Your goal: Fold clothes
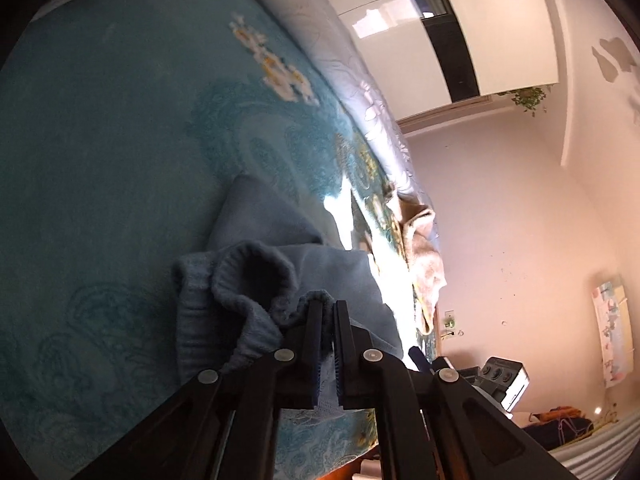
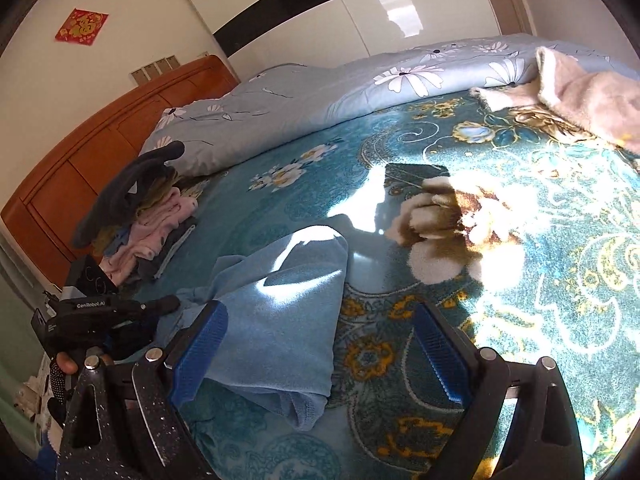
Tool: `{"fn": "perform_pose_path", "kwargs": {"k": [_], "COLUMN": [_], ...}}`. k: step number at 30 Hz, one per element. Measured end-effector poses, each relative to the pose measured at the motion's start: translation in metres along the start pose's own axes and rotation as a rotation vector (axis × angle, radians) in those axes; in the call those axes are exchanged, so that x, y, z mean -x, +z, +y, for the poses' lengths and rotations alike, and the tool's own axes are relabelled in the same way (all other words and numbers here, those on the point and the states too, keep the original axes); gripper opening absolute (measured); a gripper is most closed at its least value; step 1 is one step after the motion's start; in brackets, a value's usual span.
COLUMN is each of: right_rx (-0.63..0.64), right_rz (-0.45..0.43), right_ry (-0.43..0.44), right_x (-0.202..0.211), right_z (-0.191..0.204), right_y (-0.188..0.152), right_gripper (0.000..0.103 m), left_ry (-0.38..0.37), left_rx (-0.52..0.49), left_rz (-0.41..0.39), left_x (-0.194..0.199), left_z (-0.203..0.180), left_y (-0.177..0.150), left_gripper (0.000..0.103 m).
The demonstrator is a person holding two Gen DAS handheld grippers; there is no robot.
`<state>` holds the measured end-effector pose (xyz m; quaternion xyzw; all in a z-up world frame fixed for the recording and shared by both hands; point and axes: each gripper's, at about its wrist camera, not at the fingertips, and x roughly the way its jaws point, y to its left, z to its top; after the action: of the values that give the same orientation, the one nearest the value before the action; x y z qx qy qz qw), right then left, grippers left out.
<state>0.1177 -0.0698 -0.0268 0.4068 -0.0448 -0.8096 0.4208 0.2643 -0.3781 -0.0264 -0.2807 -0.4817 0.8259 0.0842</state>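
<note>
"GenRobot.AI" marks the left gripper (image 2: 166,304), clamped on the blue garment (image 2: 280,320); right gripper (image 2: 320,348) gapes above the teal floral blanket (image 2: 540,280).

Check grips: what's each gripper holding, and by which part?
Left gripper: jaws shut on the light blue garment, pinching its ribbed hem edge beside the opening. Right gripper: jaws open, holding nothing.

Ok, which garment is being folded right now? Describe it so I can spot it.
On the teal floral blanket, near its front edge, lies a light blue garment. The left gripper is shut on its ribbed hem. Unlike the beige garment at the far corner and the stacked clothes by the headboard, it is plain blue.
</note>
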Motion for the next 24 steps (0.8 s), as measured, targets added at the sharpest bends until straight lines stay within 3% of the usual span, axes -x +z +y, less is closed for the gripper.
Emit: {"fn": "perform_pose_path", "kwargs": {"k": [2, 5, 8, 10, 13, 19, 20, 22, 24], "right_rx": [0.001, 0.004, 0.009, 0.011, 0.014, 0.015, 0.018, 0.029, 0.055], "right_rz": [-0.003, -0.007, 0.007, 0.031, 0.066, 0.094, 0.100, 0.105, 0.094], "right_ry": [0.001, 0.002, 0.002, 0.004, 0.005, 0.054, 0.057, 0.063, 0.069], "right_x": [0.000, 0.000, -0.004, -0.010, -0.018, -0.029, -0.031, -0.035, -0.038], "right_z": [0.000, 0.000, 0.001, 0.000, 0.000, 0.009, 0.011, 0.017, 0.027], "right_y": [0.001, 0.001, -0.002, -0.005, -0.009, -0.005, -0.003, 0.003, 0.013], "right_gripper": [0.095, 0.095, 0.095, 0.095, 0.095, 0.095, 0.095, 0.095, 0.095], "left_ry": [-0.014, -0.024, 0.123, 0.233, 0.192, 0.231, 0.247, 0.294, 0.306], "left_rx": [-0.017, -0.128, -0.158, -0.081, 0.024, -0.070, -0.095, -0.159, -0.170], "left_rz": [-0.023, -0.053, -0.029, 0.025, 0.033, 0.050, 0.041, -0.004, 0.009], "left_x": [0.005, 0.014, 0.013, 0.007, 0.008, 0.017, 0.022, 0.031, 0.021], "left_z": [-0.006, -0.030, 0.002, 0.048, 0.087, 0.059, 0.050, 0.030, 0.028], "left_y": [0.006, 0.011, 0.000, -0.012, -0.025, -0.023, -0.022, -0.018, -0.012], "left_gripper": [0.005, 0.005, 0.006, 0.006, 0.006, 0.010, 0.011, 0.028, 0.037]}}
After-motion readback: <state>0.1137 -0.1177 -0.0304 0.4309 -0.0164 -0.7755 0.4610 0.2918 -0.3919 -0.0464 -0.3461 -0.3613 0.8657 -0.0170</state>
